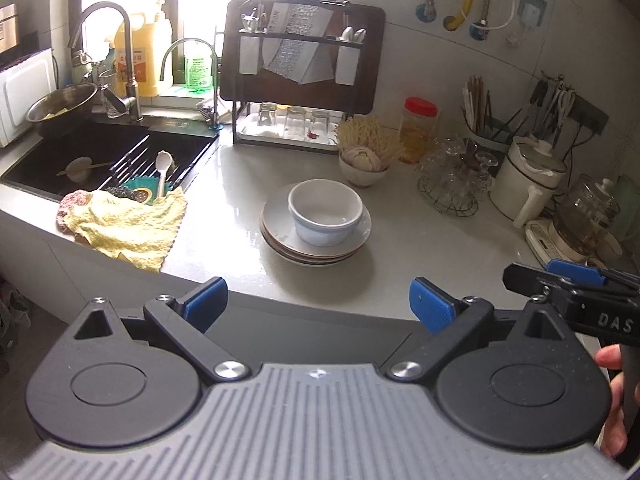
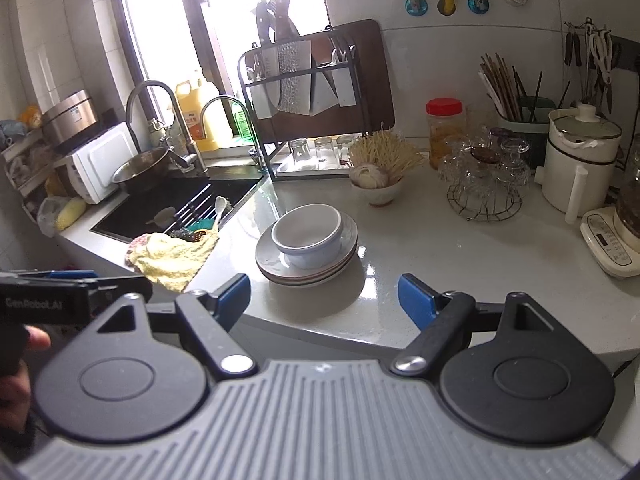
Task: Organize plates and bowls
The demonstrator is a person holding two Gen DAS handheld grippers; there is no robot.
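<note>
Both tongs (image 1: 318, 304) (image 2: 324, 300) gape empty, tilted down toward stacked bowl (image 1: 325, 212), seemingly short of it.

We see daylight flood in through the window (image 2: 224, 20), blown out to plain white in both views, so the faucet (image 1: 120, 40) and knife rack (image 2: 296, 76) stand half in silhouette. The countertop (image 1: 400, 248) shows soft glare and pale reflections. Fisheye bending curves the walls and counter edges; corners darken, and the picture is slightly soft throughout
</note>
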